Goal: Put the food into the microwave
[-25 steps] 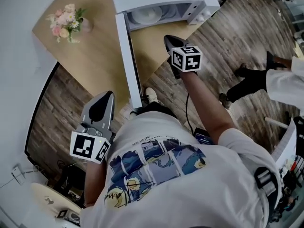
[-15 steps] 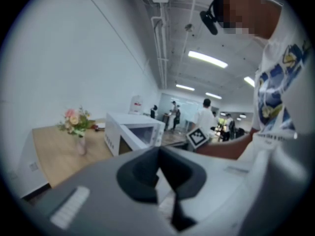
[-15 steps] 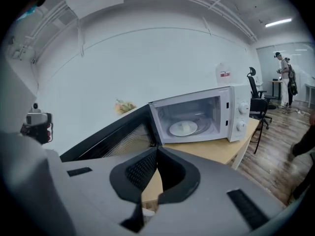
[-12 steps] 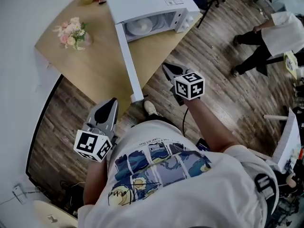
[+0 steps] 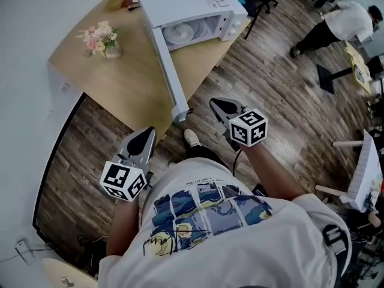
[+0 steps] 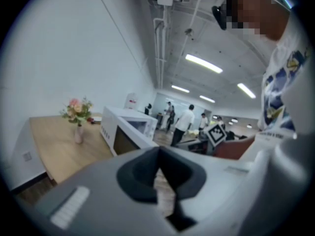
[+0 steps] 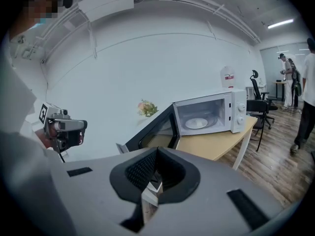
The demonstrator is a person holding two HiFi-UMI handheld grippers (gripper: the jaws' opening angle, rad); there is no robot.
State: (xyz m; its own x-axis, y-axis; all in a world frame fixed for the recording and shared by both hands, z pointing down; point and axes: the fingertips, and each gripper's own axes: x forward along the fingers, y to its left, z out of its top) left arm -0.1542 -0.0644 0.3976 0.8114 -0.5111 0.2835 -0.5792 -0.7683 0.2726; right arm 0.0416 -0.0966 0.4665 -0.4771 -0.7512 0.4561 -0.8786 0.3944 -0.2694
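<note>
Drawn back from open microwave (image 5: 193, 6), left gripper (image 5: 146, 134) clenched, empty, right gripper (image 5: 217, 105) clenched, empty

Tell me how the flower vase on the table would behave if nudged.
The vase looks narrow with a wide bouquet above, so it would probably tip rather than slide. It seems small, likely light. Its material is unclear; a fall onto the table could break it.
</note>
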